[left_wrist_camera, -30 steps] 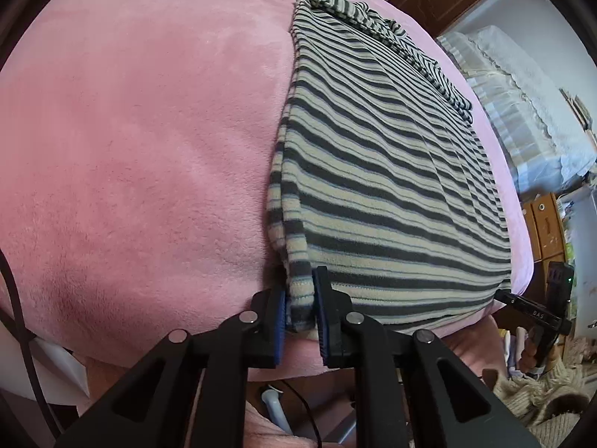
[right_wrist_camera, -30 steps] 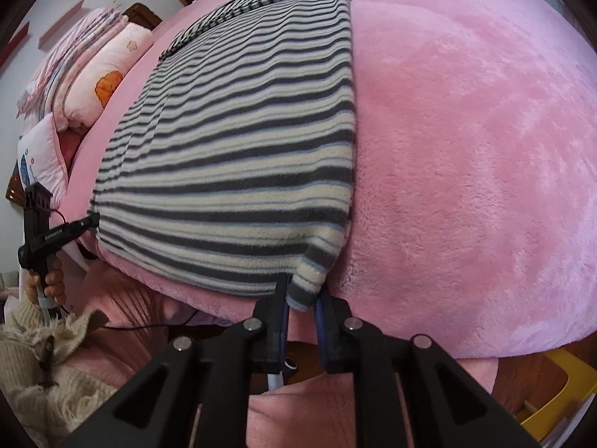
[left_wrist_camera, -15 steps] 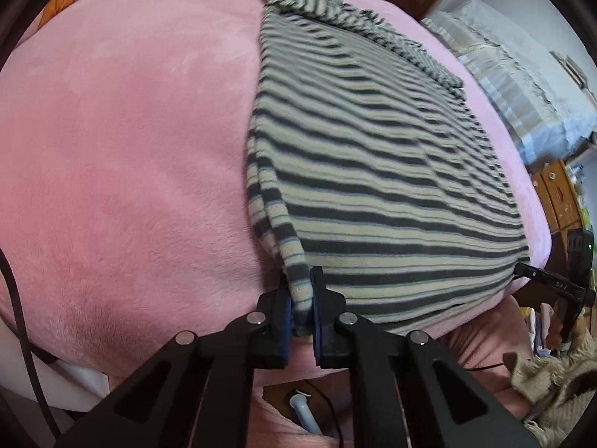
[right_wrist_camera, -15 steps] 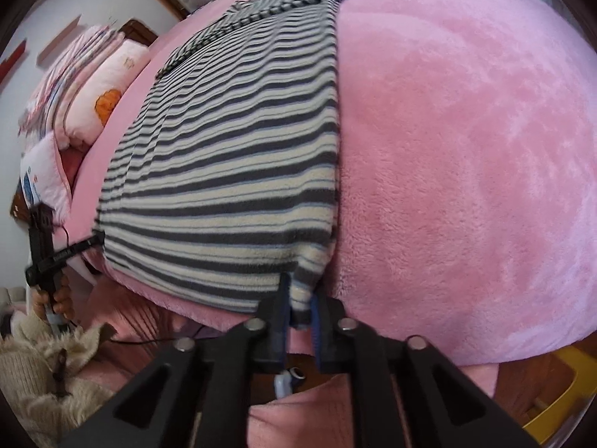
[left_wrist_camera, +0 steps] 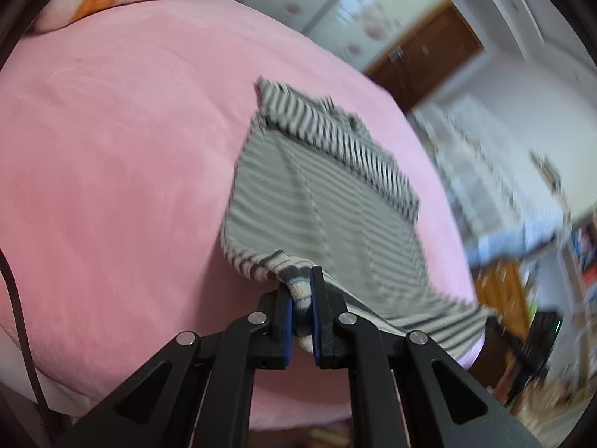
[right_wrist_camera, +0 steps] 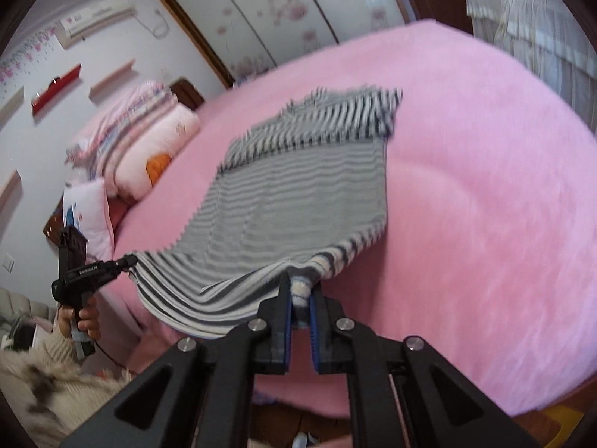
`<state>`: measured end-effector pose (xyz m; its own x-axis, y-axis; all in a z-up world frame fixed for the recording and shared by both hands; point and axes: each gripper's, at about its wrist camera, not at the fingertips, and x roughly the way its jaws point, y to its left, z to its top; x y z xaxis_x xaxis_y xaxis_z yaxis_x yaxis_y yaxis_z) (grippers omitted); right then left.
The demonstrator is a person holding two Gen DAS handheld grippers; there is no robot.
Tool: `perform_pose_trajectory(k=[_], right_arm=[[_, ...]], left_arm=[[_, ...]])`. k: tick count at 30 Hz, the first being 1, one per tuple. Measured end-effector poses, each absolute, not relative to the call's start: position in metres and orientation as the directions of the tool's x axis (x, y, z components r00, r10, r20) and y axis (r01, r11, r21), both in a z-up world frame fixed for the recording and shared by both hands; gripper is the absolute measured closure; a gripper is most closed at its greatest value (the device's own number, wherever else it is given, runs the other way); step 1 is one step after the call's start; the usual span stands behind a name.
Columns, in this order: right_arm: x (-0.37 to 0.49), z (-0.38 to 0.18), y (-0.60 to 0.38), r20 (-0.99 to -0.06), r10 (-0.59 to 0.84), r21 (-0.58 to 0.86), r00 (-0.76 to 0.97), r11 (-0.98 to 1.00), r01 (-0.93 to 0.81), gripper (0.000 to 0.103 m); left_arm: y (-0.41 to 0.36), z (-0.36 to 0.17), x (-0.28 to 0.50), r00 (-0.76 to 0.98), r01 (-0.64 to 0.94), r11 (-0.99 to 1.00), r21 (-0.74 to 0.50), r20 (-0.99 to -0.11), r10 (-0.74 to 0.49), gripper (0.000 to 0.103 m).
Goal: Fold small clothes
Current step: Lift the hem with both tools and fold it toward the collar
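**Both corners pinched**

My left gripper (left_wrist_camera: 301, 311) clamps one near corner of the striped garment (left_wrist_camera: 328, 201); my right gripper (right_wrist_camera: 299, 308) clamps the other. Its near hem hangs raised between them, the far part lying on the pink blanket (left_wrist_camera: 112, 149).

- Striped garment (left_wrist_camera: 335, 201): knit, dark grey and cream stripes, spread on pink blanket (left_wrist_camera: 112, 186), centre of both wrist frames.
- Far end: folded band with bolder stripes, runs upper centre to right in left view; top centre in right view (right_wrist_camera: 347, 119).
- Near hem lifted off the blanket at both corners and sagging between them; middle and far part lie flat.
- Motion blur; finer stripe detail unclear.
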<state>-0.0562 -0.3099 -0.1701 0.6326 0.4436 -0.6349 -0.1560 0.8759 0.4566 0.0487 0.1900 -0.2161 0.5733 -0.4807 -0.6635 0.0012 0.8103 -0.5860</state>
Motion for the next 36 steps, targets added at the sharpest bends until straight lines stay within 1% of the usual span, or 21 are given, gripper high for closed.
perform_pose_trajectory(k=[3,5,10,16,19,22,28,36], right_arm=[[-0.034,-0.152,-0.318,-0.597,0.438,0.465,0.672,0.872,-0.156,0.096],[-0.014,-0.139,-0.321,-0.576,0.428,0.459,0.697,0.874,-0.158,0.096],[0.046,-0.116,-0.317,-0.547,0.398,0.422,0.737,0.891,-0.168,0.096],[0.138,-0.114,-0.325,-0.551,0.357,0.419,0.754,0.900,-0.120,0.096],[0.184,-0.127,-0.335,-0.570,0.340,0.439,0.748,0.896,-0.072,0.096],[0.225,-0.143,-0.343,-0.585,0.324,0.454,0.743,0.890,-0.031,0.096],[0.290,-0.179,-0.357,-0.617,0.302,0.479,0.727,0.877,0.042,0.096],[0.337,-0.213,-0.360,-0.650,0.289,0.484,0.703,0.870,0.091,0.096]], left_arm=[[0.199,-0.195,0.078,0.625,-0.063,0.762,-0.644,-0.621,-0.473,0.097],[0.201,-0.180,0.099,0.651,-0.073,0.758,-0.648,-0.606,-0.456,0.098],[0.186,-0.156,0.172,0.669,-0.091,0.785,-0.612,-0.621,-0.407,0.098],[0.164,-0.152,0.272,0.650,-0.116,0.809,-0.576,-0.660,-0.377,0.097],[0.156,-0.159,0.318,0.636,-0.130,0.803,-0.582,-0.670,-0.383,0.097],[0.141,-0.172,0.363,0.628,-0.156,0.809,-0.567,-0.689,-0.362,0.097],[0.124,-0.204,0.429,0.605,-0.197,0.824,-0.531,-0.727,-0.324,0.097],[0.124,-0.249,0.477,0.585,-0.281,0.799,-0.531,-0.755,-0.295,0.097]])
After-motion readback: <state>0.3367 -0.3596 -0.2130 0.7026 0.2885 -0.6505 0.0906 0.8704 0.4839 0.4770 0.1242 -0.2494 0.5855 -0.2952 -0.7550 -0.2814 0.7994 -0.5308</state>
